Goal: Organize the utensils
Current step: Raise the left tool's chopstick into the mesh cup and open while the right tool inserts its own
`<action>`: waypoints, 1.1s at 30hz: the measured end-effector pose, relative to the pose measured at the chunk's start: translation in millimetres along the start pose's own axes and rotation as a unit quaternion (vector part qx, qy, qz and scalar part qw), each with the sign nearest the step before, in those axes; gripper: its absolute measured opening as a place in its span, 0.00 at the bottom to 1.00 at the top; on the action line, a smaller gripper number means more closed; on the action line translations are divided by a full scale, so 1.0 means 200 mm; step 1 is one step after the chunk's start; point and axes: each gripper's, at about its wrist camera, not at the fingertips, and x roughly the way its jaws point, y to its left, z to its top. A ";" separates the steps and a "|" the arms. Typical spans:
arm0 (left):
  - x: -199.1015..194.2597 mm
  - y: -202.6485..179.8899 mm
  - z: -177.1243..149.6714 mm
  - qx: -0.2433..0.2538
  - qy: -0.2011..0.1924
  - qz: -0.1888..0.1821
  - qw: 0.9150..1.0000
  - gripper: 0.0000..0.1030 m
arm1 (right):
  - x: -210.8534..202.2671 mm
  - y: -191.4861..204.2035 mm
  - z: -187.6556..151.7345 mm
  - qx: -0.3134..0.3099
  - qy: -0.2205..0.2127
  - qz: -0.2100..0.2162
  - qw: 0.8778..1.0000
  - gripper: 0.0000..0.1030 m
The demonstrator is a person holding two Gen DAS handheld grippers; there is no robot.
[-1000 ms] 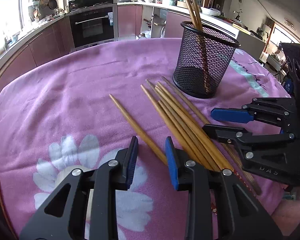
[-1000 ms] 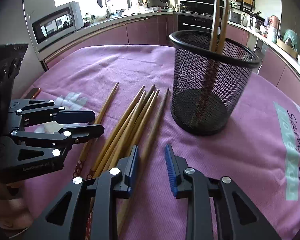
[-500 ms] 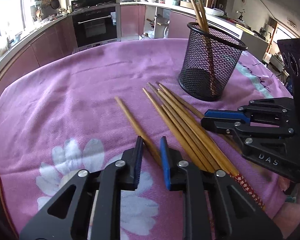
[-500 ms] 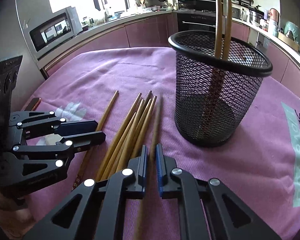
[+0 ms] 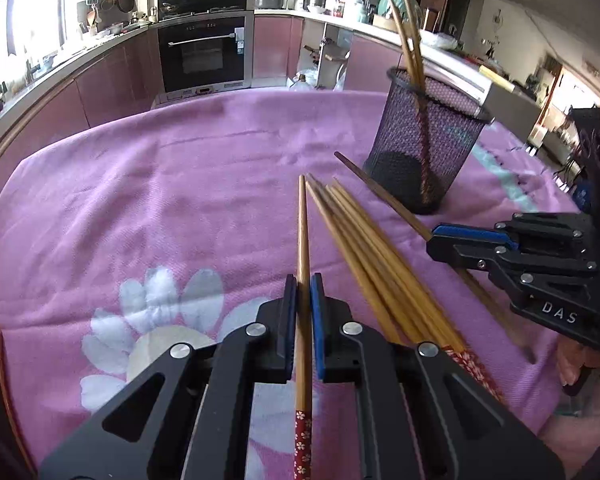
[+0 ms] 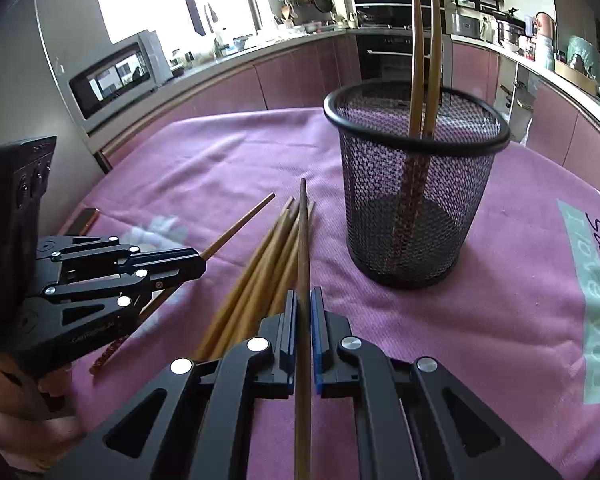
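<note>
Two chopsticks stood in the cup (image 6: 416, 184), a loose bundle (image 5: 372, 248) lay on the desk (image 5: 140, 200); left gripper (image 5: 304, 292) and right gripper (image 6: 305, 308) fingers each clamped one chopstick beside it.

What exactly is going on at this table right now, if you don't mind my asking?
A person is sorting chopsticks into a black mesh cup on a pink tablecloth. Each hand works a pair of tongs: the left tongs are shut on one chopstick, the right tongs on a darker chopstick. Two chopsticks already stand in the cup; a loose bundle lies beside it.
</note>
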 end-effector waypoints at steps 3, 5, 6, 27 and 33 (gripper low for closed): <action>-0.07 0.01 0.02 -0.006 -0.015 -0.023 1.000 0.08 | -0.07 0.01 0.01 0.004 -0.017 0.026 1.000 0.05; -0.13 0.01 0.04 -0.009 -0.027 -0.044 0.999 0.07 | -0.12 0.02 0.02 0.001 -0.030 0.035 0.999 0.05; -0.15 0.01 0.05 -0.009 -0.031 -0.049 0.998 0.07 | -0.14 0.02 0.03 0.001 -0.038 0.041 0.998 0.05; -0.58 -0.12 0.35 -0.005 -0.159 -0.144 0.977 0.07 | -0.58 -0.13 0.21 0.018 -0.175 0.043 0.983 0.05; -0.62 -0.15 0.48 -0.002 -0.177 -0.150 0.973 0.07 | -0.64 -0.17 0.29 0.013 -0.201 0.033 0.979 0.05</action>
